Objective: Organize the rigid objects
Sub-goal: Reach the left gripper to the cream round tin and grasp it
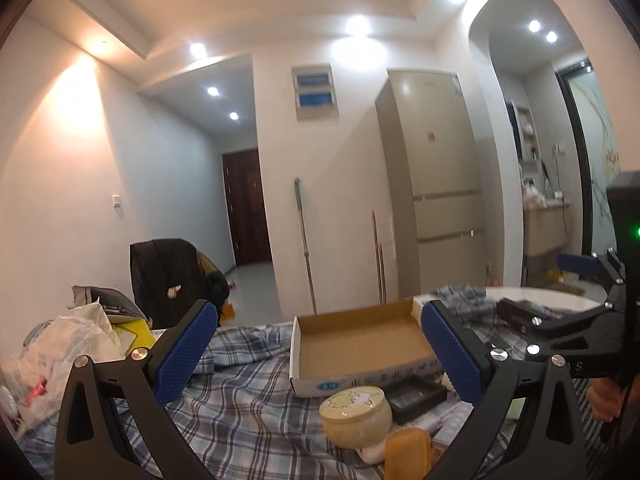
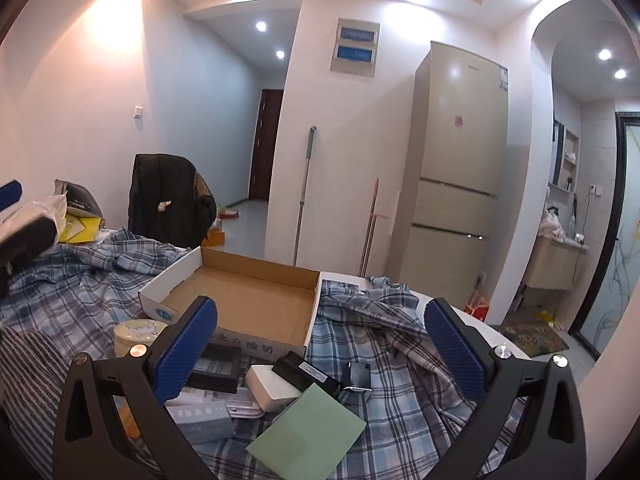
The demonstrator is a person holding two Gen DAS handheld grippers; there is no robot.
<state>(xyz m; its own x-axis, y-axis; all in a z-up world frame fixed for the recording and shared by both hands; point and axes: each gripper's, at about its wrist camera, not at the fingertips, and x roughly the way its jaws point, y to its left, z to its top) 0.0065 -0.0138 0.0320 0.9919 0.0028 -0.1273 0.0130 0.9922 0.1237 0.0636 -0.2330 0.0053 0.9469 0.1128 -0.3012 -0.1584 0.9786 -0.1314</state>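
Left wrist view
- Left tool [image 1: 320,354]: blue-padded fingers spread wide, nothing between them, raised above the bench [image 1: 552,298], which is draped in a blue plaid cloth [image 1: 248,396].
- Right tool [image 1: 548,292]: at the right edge, seen side-on; spread cannot be told from here.
- Task things: shallow brown cardboard tray with white outer walls [image 1: 362,342] mid-bench, empty; round cream ceramic lidded jar [image 1: 356,414] just in front of its near wall; black rectangular dish [image 1: 416,394] beside the jar; amber translucent block [image 1: 408,456] at the near edge.
- Count: tray 1, jar 1, dish 1, block 1.
- Risk: the jar's rounded wall may slip from flat pads; its lid looks loose-fitting, so tilting could shed it.

Right wrist view
- Right tool [image 2: 320,350]: fingers wide apart, holding nothing, above the clutter at the near edge.
- Task things: pale green flat card [image 2: 308,434] nearest; white rectangular box [image 2: 272,386] touching a black labelled box [image 2: 306,372]; small dark cube [image 2: 358,374] just right; grey-blue printed carton [image 2: 200,420] left.
- Count: card 1, white box 1, black box 1, cube 1, carton 1.
- Risk: the things overlap, so closing on one could drag a neighbour; loose cloth folds could snag a finger; the thin card may be hard to pinch flat.
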